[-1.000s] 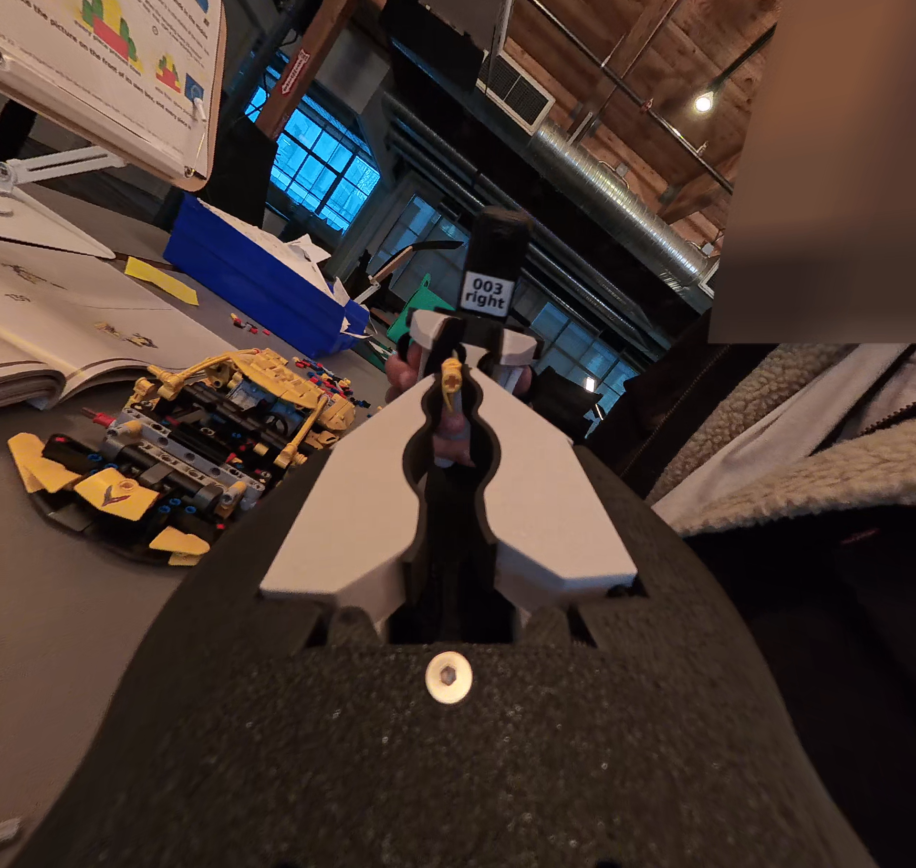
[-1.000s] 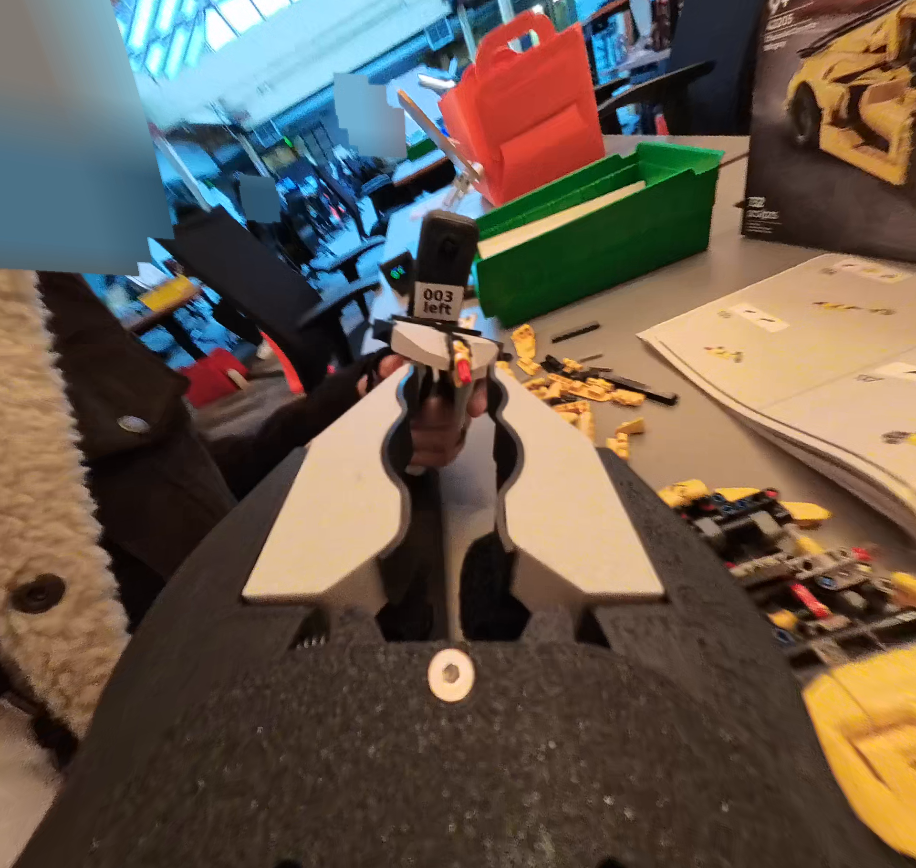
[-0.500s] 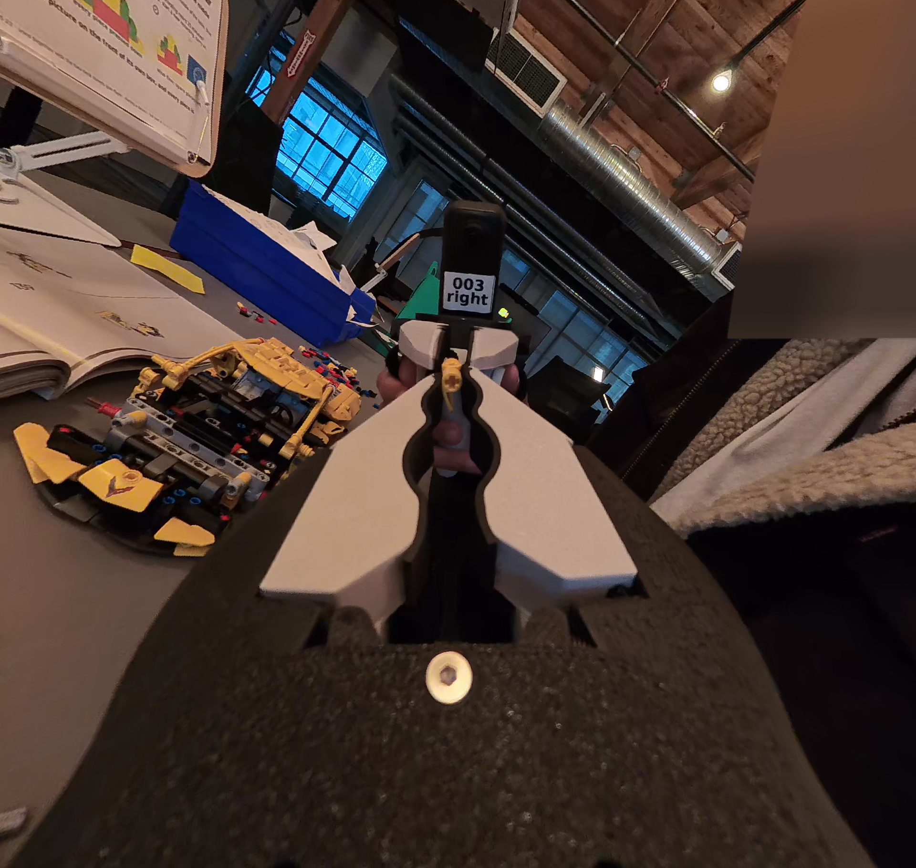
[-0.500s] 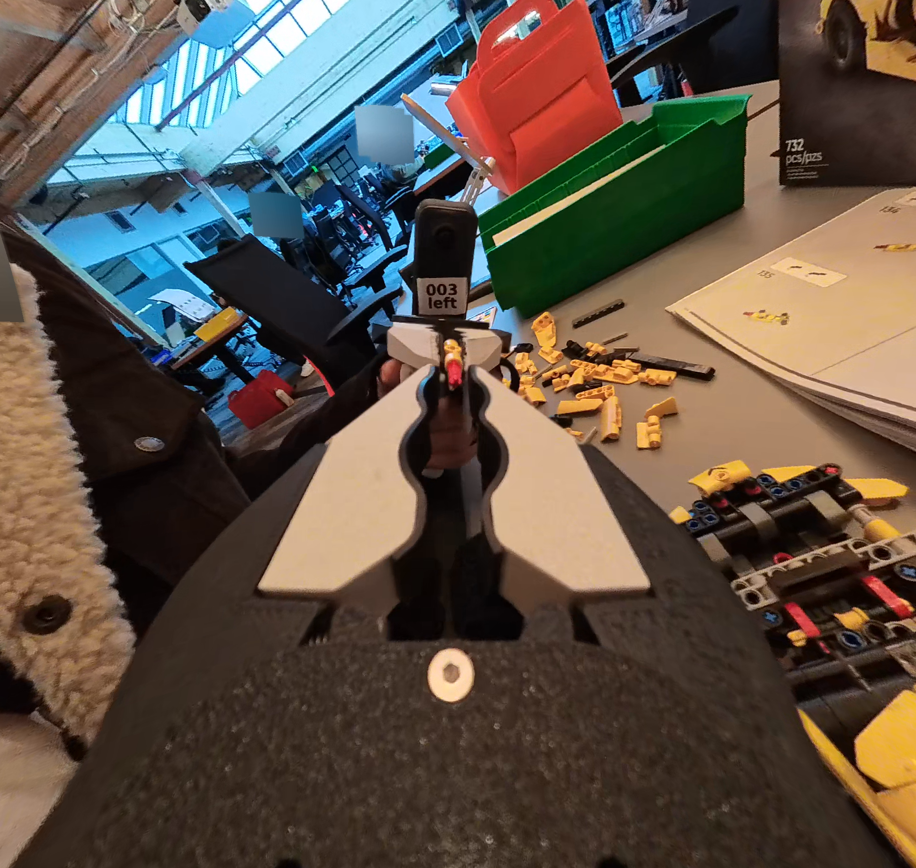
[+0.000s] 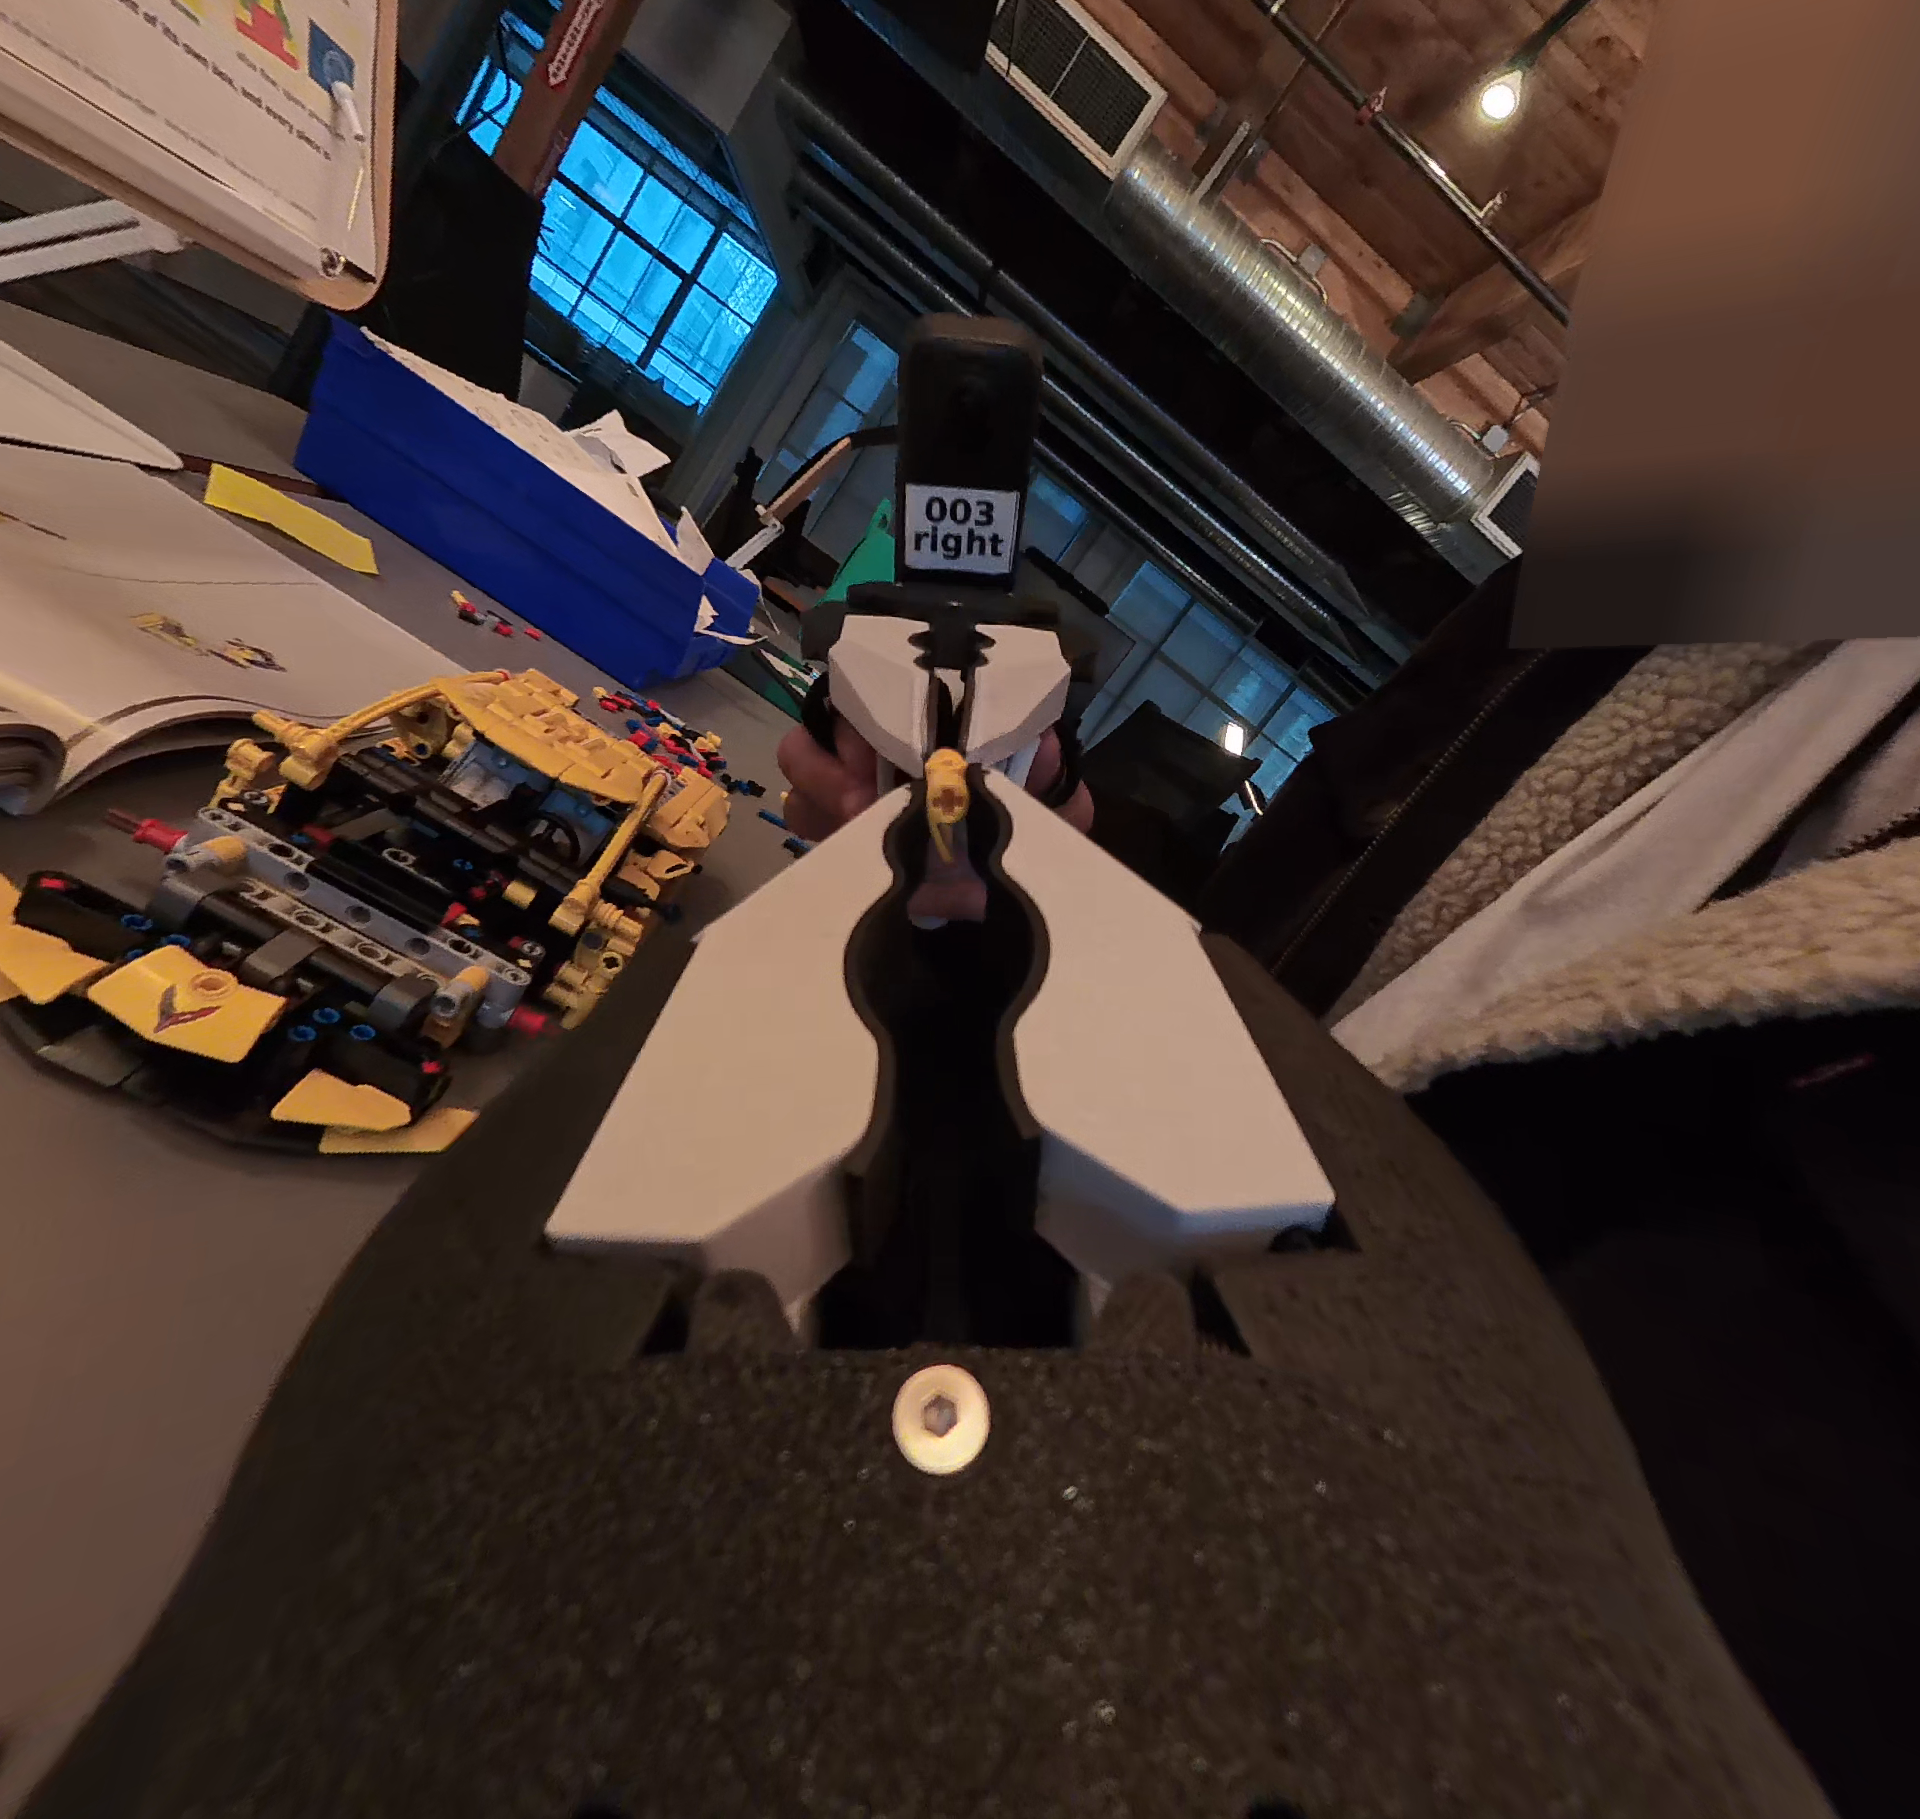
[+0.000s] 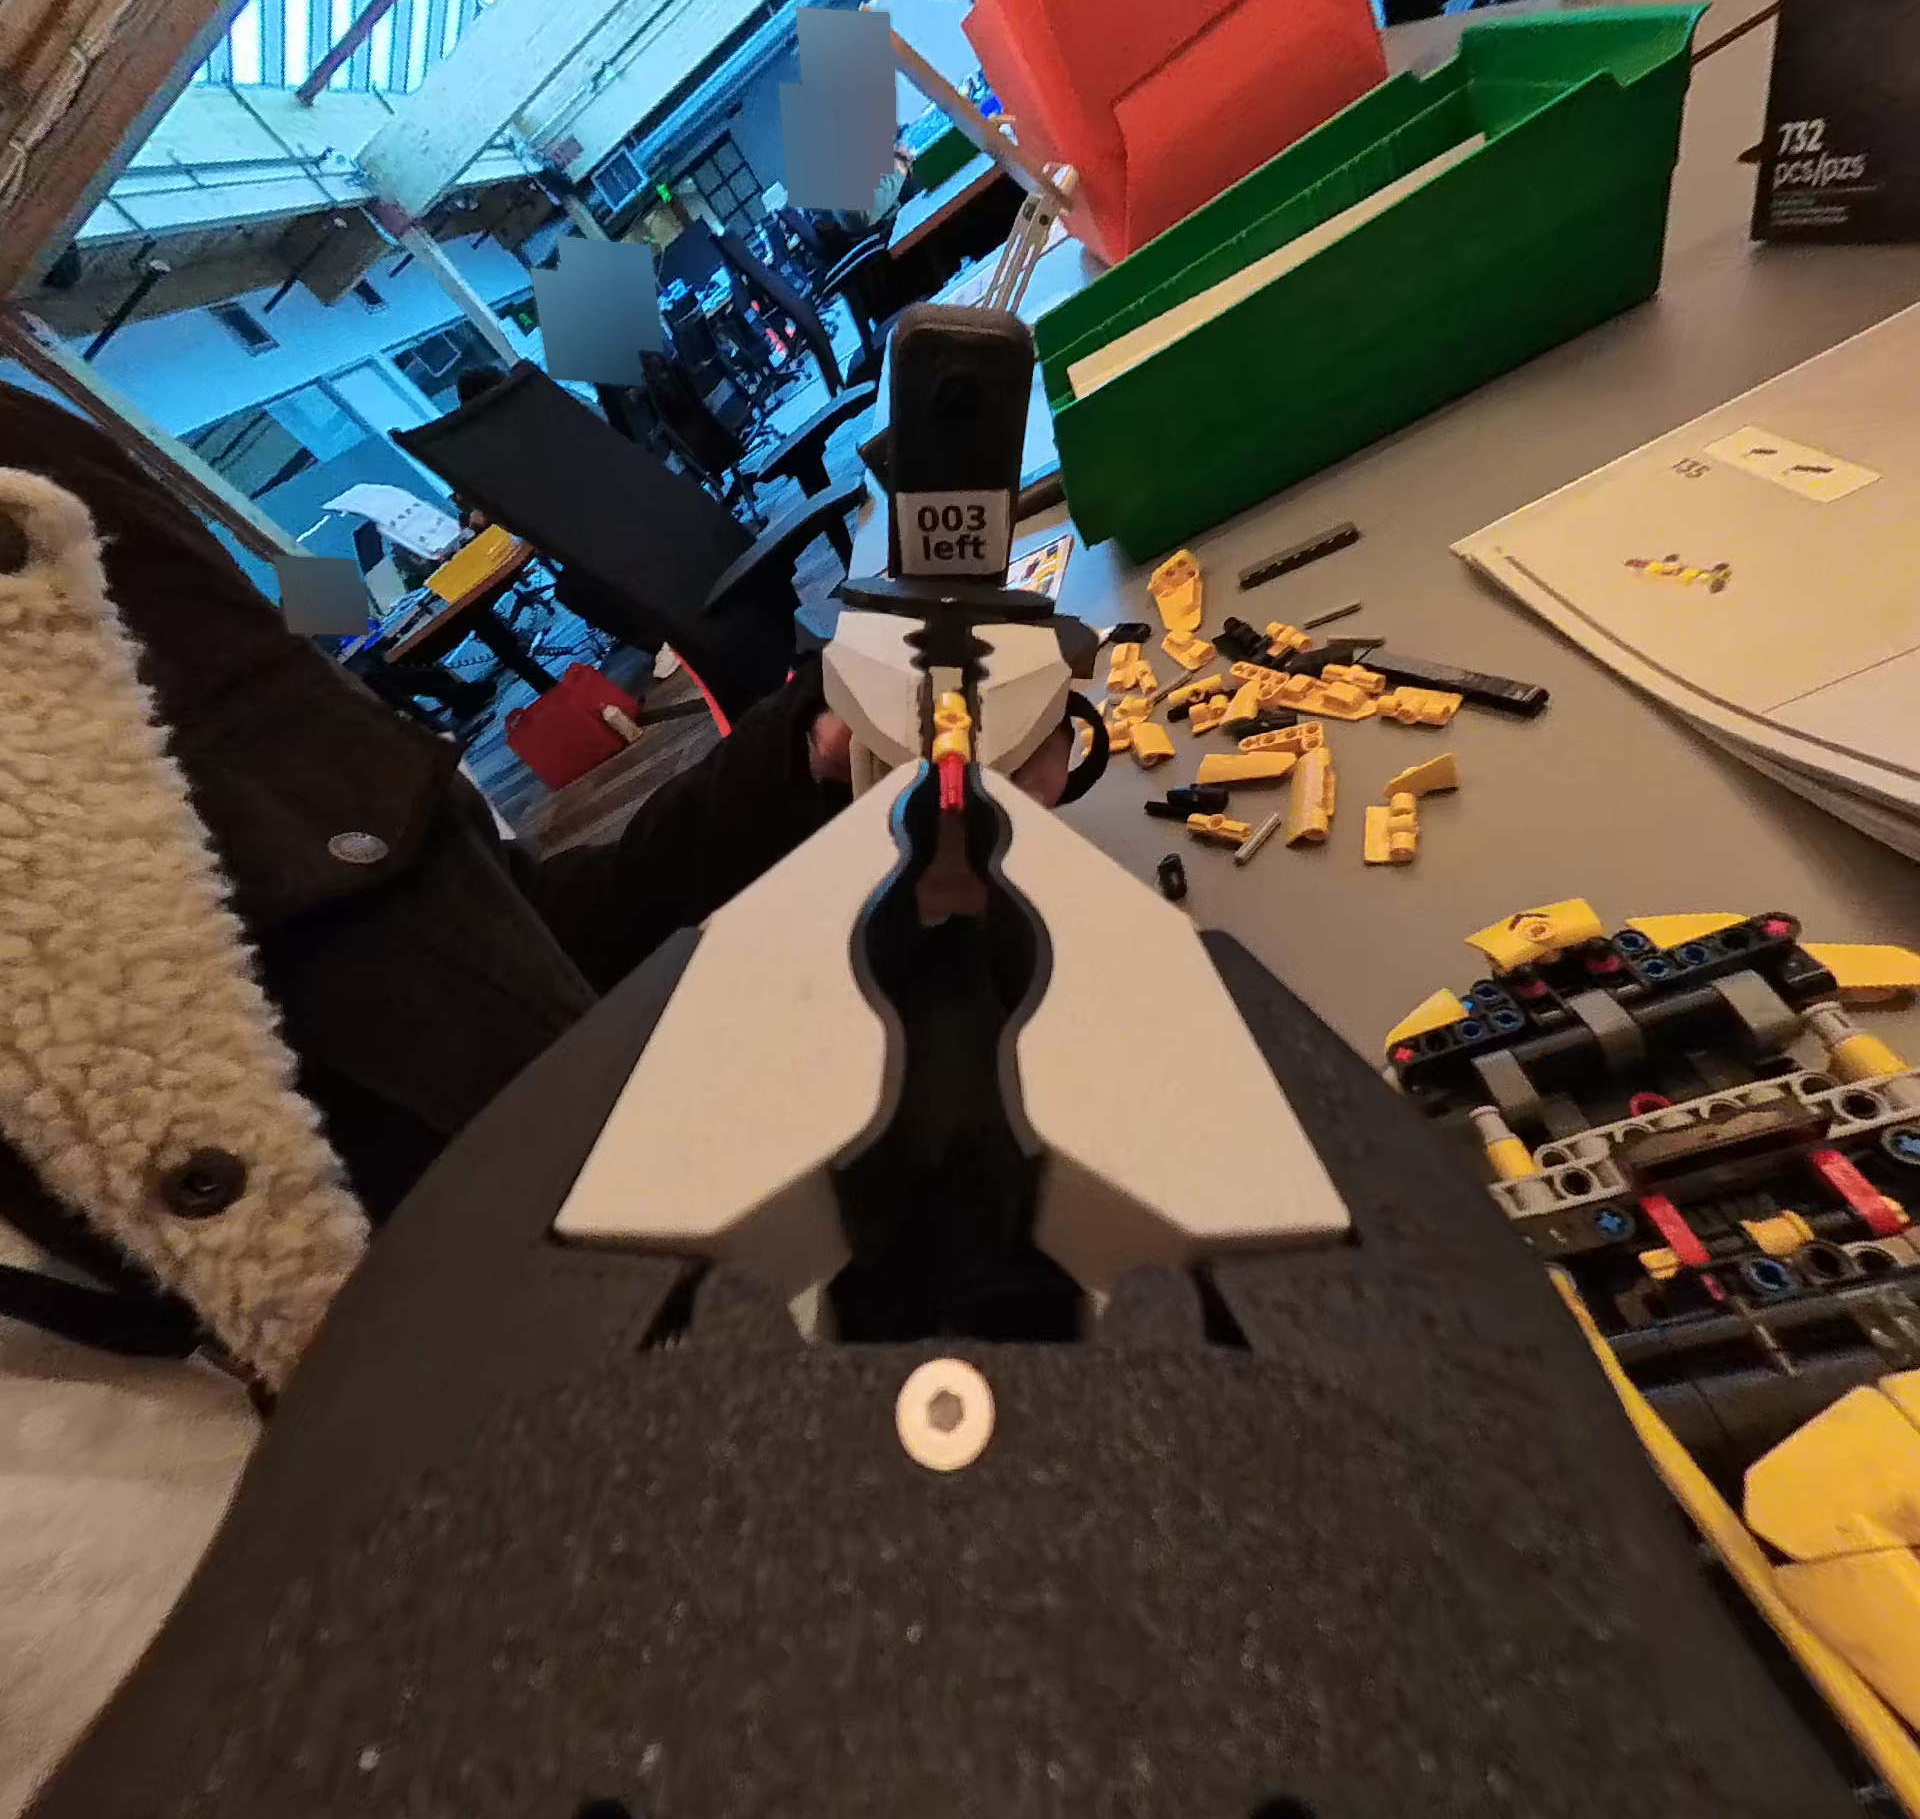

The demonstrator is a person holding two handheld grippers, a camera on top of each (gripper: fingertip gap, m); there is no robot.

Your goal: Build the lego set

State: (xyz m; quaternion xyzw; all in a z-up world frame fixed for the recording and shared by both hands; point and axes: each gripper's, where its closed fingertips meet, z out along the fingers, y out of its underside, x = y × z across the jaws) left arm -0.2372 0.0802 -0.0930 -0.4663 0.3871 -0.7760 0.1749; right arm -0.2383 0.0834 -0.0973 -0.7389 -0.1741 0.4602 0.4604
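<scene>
Left gripper (image 5: pixel 943 801) body showing rough, grainy black plastic, jaws smooth matt pale plastic. Lego car (image 5: pixel 416 865) gleaming in glossy yellow and black plastic. Counter (image 6: pixel 1455 896) looking smooth matt grey. Green bin (image 6: pixel 1351 335) shining as plastic. Manual (image 6: pixel 1766 574) lying as matt paper. Coat collar (image 6: pixel 94 834) showing woolly fleece.

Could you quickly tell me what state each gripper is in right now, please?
Left gripper: closed on a small yellow piece.
Right gripper: closed on a small red pin, meeting that yellow piece.
</scene>
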